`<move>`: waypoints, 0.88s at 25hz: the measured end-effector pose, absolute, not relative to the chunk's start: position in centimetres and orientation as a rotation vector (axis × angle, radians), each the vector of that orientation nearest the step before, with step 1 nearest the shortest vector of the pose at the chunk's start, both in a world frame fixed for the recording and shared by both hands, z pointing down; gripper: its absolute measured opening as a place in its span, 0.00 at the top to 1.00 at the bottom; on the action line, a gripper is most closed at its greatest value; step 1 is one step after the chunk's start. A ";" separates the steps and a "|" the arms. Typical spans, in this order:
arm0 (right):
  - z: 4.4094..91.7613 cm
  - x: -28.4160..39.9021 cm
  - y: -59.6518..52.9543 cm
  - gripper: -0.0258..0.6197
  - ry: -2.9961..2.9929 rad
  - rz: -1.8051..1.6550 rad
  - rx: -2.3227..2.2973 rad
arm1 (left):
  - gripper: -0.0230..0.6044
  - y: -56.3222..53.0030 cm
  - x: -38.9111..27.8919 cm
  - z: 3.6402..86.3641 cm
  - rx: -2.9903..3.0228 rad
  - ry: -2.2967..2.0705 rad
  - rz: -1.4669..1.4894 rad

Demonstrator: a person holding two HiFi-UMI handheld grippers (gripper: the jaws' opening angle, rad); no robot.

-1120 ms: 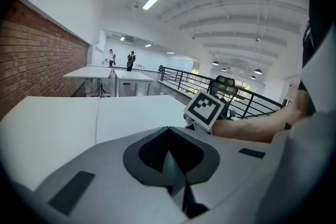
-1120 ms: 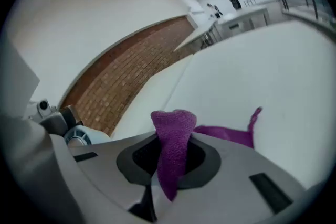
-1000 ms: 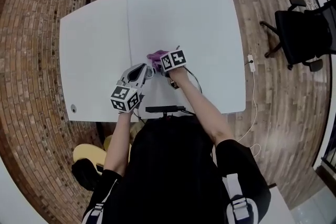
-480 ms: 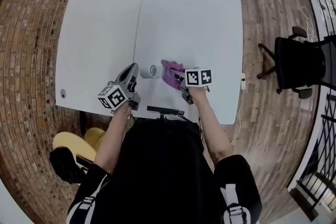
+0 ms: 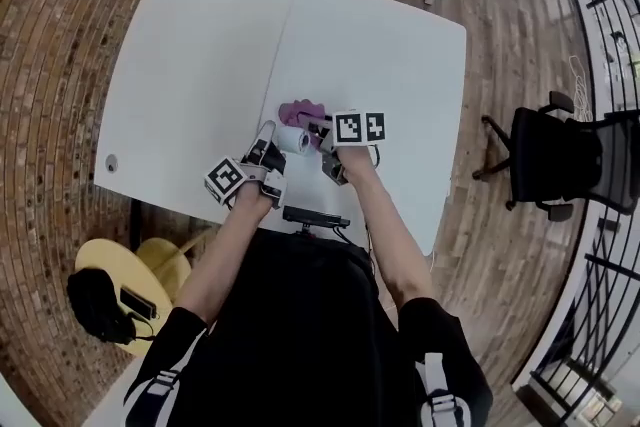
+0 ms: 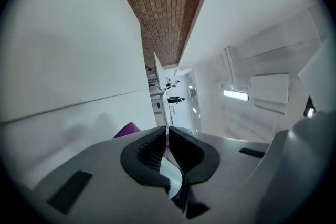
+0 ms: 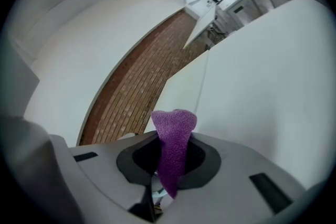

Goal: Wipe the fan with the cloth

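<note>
Head view: shows a white table [image 5: 180,65] with the fan [image 5: 293,139] lying near its front edge, just beside the tip of the left gripper [image 5: 268,137]; cannot tell whether touching. Places the purple cloth [image 5: 298,111] just behind the fan, at the nose of the right gripper [image 5: 320,129]. Left gripper view: looks along jaws pressed together, turned on its side, with a corner of cloth [image 6: 127,129] past one jaw. Right gripper view: finds jaws clamped on the cloth [image 7: 173,149], folded end standing up out of them, table beyond.
</note>
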State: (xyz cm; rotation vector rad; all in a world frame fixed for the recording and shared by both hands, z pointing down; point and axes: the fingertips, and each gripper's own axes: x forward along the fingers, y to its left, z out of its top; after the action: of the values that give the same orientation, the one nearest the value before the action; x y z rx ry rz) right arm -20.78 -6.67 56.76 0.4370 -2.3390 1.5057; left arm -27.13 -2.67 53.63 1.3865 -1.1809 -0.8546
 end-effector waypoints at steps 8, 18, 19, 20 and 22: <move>56.4 -14.8 -6.9 0.87 -2.274 1.942 0.794 | 0.95 -9.7 -22.2 52.4 1.821 -0.984 -0.369; 56.8 -11.4 -7.3 0.87 -2.259 2.172 0.881 | 0.95 -9.8 -19.5 53.0 1.856 -0.869 -0.287; 56.6 -11.7 -7.5 0.87 -2.265 2.194 0.864 | 0.95 -9.8 -19.2 53.2 1.847 -0.854 -0.300; 56.4 -11.8 -7.8 0.87 -2.272 2.213 0.866 | 0.95 -10.0 -18.9 53.2 1.844 -0.843 -0.315; 56.2 -11.4 -8.9 0.87 -2.288 2.225 0.888 | 0.95 -10.8 -18.3 52.9 1.856 -0.836 -0.338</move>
State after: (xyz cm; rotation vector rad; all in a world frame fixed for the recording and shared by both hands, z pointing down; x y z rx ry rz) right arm -11.40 -8.94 56.18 0.8883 -2.2879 2.2247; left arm -18.27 -10.83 52.94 1.8558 -0.8362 -0.3382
